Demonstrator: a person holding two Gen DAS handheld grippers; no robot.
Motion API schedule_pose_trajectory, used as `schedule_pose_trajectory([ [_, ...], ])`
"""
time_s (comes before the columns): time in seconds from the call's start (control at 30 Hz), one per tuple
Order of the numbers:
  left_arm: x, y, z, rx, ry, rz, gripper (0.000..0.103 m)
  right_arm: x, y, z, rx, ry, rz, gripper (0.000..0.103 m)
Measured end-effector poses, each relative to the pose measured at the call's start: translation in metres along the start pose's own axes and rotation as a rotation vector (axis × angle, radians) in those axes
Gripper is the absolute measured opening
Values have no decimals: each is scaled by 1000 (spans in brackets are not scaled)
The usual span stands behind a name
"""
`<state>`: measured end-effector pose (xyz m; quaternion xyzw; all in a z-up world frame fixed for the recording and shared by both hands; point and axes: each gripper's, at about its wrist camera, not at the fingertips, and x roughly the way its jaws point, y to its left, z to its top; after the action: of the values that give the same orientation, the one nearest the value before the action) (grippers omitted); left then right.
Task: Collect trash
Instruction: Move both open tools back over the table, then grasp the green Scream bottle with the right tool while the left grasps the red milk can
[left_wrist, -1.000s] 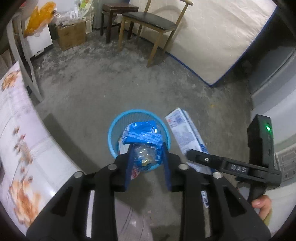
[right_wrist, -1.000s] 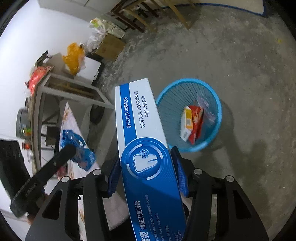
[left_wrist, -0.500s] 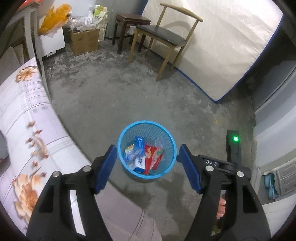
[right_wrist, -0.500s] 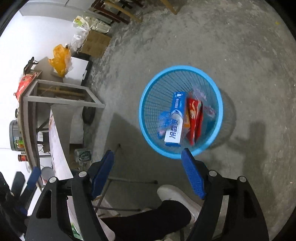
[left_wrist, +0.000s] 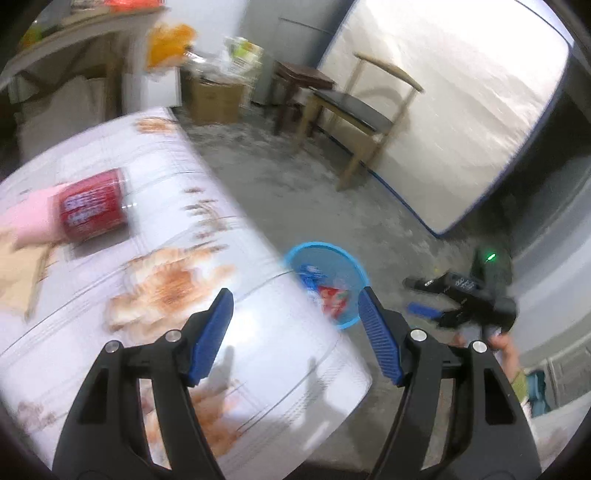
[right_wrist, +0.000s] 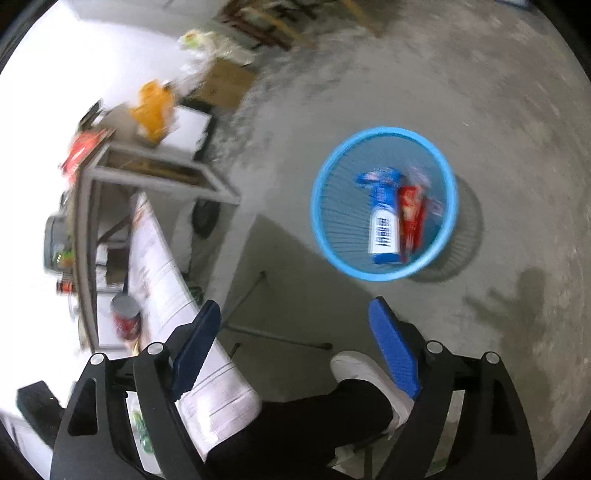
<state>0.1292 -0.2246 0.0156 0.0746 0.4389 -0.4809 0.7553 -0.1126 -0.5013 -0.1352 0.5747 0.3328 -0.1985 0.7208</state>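
A blue mesh trash basket (right_wrist: 384, 147) stands on the concrete floor and holds a blue-and-white box (right_wrist: 384, 218) and a red packet (right_wrist: 412, 214). It also shows in the left wrist view (left_wrist: 354, 266) past the table edge. My left gripper (left_wrist: 295, 325) is open and empty over the table corner. A red can (left_wrist: 92, 205) lies on the floral tablecloth (left_wrist: 166, 258) to the left, next to a pink item (left_wrist: 29, 218). My right gripper (right_wrist: 295, 339) is open and empty above the floor, short of the basket.
A wooden chair (left_wrist: 362, 114) and a leaning mattress (left_wrist: 461, 92) stand at the back. A cardboard box (left_wrist: 218, 99) and an orange bag (left_wrist: 166, 44) sit near a shelf. The person's leg and white shoe (right_wrist: 354, 369) are under my right gripper.
Both grippers have let go of their trash, which now lies in the basket. My left gripper has swung left over the table, bringing the red can into view. The right pulled back slightly.
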Motion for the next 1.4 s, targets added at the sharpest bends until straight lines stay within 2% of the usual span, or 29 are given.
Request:
schedule_pose_trajectory([
  [0.17,-77,64,-39,-120,-115,160,67,7,88,-12,-213,44,72,83],
  [0.27,-128,107,-68,-231,-184,292,67,26,155,-28,-342,109,135,84],
  [0.33,-155,128,-83,-294,-223,349,69,42,200,-45,-434,162,180,85],
  [0.43,-188,159,-105,-383,-256,430,70,76,271,-85,-572,267,249,87],
  [0.57,-211,194,-134,-492,-248,521,70,133,359,-166,-737,458,317,88],
  [0.67,-221,215,-154,-553,-232,585,70,170,399,-219,-813,572,327,88],
  [0.73,-227,225,-167,-576,-226,591,70,202,424,-257,-858,649,308,88],
  [0.83,-232,237,-179,-611,-212,592,70,235,444,-300,-937,702,240,88],
  [1.03,-227,251,-188,-637,-199,584,70,279,465,-353,-1070,717,136,87],
  [1.13,-225,255,-187,-639,-194,579,70,291,461,-359,-1086,739,107,75],
  [1.2,-223,257,-186,-638,-191,575,70,296,455,-358,-1065,771,108,61],
  [1.4,-209,263,-176,-634,-176,546,70,282,434,-333,-1029,762,114,61],
])
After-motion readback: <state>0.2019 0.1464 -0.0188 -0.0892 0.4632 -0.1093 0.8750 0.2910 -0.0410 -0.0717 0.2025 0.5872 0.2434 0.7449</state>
